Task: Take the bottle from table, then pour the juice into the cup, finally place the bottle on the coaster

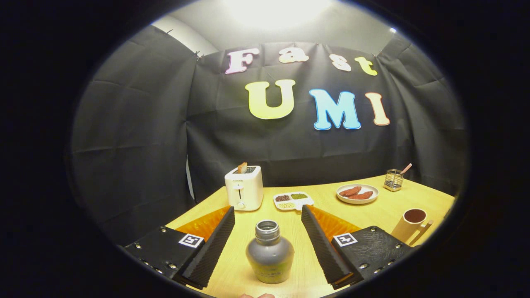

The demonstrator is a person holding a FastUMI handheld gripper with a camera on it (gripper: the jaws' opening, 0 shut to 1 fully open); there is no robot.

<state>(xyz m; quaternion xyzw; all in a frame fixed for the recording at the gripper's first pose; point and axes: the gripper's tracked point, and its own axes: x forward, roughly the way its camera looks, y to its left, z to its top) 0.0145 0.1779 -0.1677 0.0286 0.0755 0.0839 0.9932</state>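
Observation:
A small grey bottle [269, 253] with an open mouth and no cap stands upright on the wooden table [372, 215], between my two fingers. My gripper [268, 213] is open, its fingers spread wide on either side of the bottle and touching nothing. A cream cup [410, 224] with a dark inside stands beyond the right finger, to the right. I cannot pick out a coaster.
A white toaster [244, 188] with a slice of bread stands at the back left. A white divided dish [293, 200] with grains, a plate of reddish food [357, 193] and a wire holder [393, 180] line the back of the table.

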